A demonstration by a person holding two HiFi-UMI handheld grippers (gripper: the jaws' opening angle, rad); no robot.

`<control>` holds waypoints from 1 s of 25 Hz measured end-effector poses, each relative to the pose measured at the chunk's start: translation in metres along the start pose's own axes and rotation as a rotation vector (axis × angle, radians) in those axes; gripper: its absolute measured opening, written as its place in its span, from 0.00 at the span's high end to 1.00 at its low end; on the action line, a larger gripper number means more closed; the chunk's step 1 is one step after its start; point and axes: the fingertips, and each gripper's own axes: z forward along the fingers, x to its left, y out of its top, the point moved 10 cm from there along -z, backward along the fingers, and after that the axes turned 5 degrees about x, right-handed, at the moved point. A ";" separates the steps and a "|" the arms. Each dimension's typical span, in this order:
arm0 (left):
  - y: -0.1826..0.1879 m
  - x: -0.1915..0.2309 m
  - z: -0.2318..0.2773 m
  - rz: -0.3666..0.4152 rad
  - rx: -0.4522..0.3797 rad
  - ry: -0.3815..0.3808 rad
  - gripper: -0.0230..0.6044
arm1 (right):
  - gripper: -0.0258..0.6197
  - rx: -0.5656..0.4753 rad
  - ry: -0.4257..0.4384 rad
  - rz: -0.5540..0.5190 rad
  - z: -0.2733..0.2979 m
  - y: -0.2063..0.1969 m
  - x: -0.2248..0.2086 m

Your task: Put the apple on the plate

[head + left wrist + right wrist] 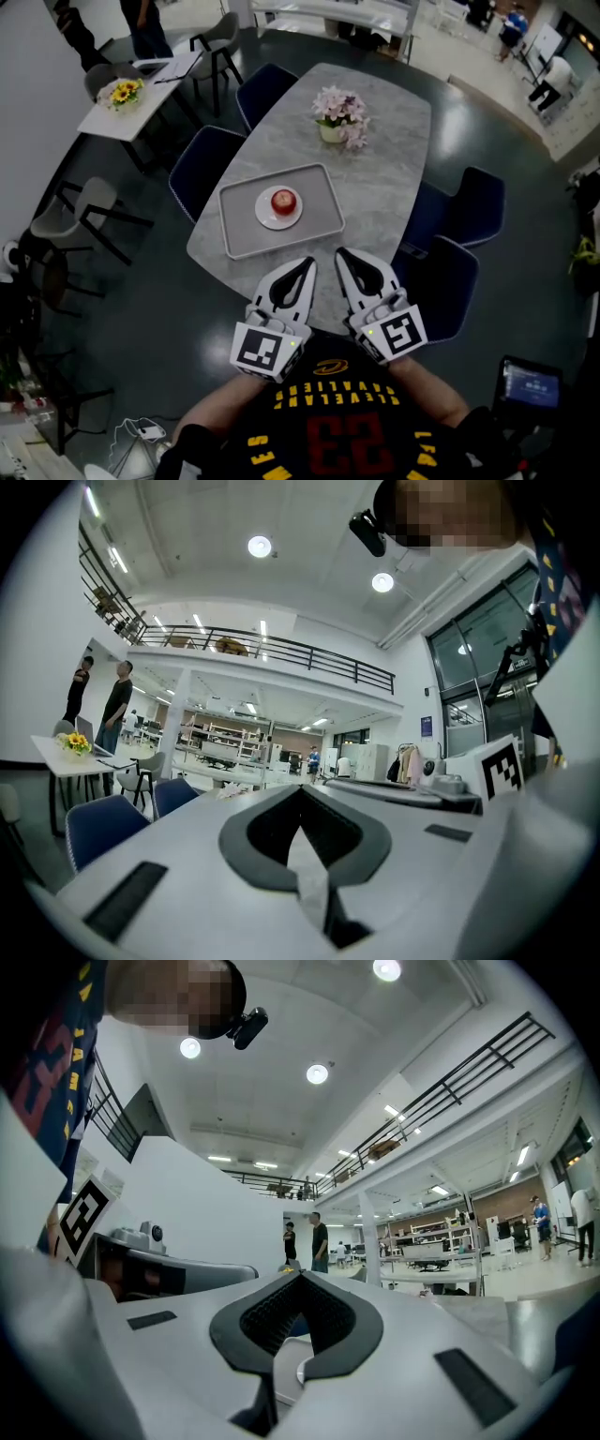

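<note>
Grey marble table (394, 141) carries a tray (319, 202) just ahead of both tongs. On it the apple (283, 201) apparently rests on the plate (265, 217) already. Left tongs (307, 264) and right tongs (342, 254) are clenched and empty, so nothing seems left to do.

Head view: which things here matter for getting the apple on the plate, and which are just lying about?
Part of the job: apple, already on the white plate; left gripper and right gripper, both shut and empty.
Just lying about: grey tray, pink flowers, blue chairs, sunflowers.
</note>
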 end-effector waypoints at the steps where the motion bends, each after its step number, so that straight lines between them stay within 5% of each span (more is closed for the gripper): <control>1: -0.001 -0.002 -0.001 0.016 -0.006 -0.002 0.96 | 0.95 0.003 0.002 -0.003 -0.001 0.001 0.000; 25: -0.001 -0.018 -0.004 0.067 -0.028 0.030 0.96 | 0.95 -0.029 0.037 -0.012 -0.012 0.004 -0.002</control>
